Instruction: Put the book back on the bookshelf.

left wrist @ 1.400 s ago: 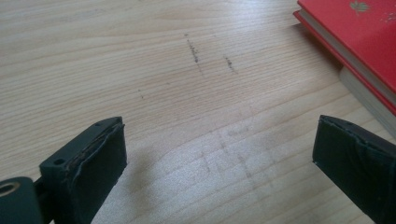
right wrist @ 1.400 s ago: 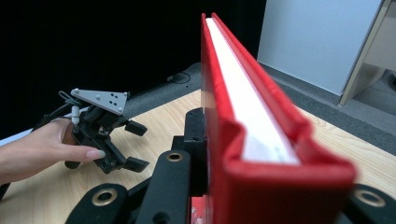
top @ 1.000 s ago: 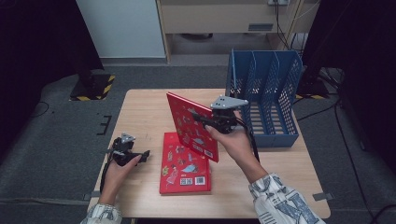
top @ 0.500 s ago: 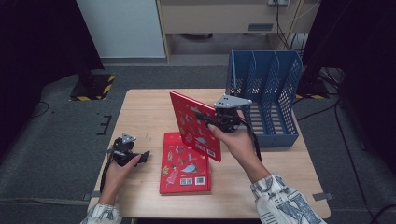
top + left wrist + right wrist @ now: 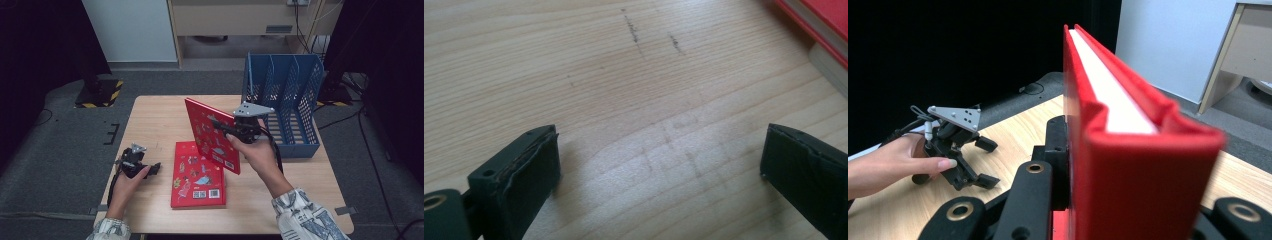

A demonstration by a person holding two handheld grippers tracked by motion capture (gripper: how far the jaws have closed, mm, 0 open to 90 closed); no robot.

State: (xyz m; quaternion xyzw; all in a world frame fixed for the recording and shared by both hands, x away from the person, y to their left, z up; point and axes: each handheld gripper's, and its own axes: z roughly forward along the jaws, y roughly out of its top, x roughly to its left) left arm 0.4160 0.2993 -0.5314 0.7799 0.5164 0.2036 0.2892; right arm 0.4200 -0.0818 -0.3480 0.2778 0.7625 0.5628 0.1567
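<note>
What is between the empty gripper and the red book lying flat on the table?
Just bare wooden table, seen from the high view, separates the left gripper from the flat red book.

Blue file rack (image 5: pixel 285 100), slotted, upright at right of centre on the wooden table (image 5: pixel 155 112). Second red book (image 5: pixel 197 175) flat, lower centre. White cabinet (image 5: pixel 130 30), upper left.
</note>
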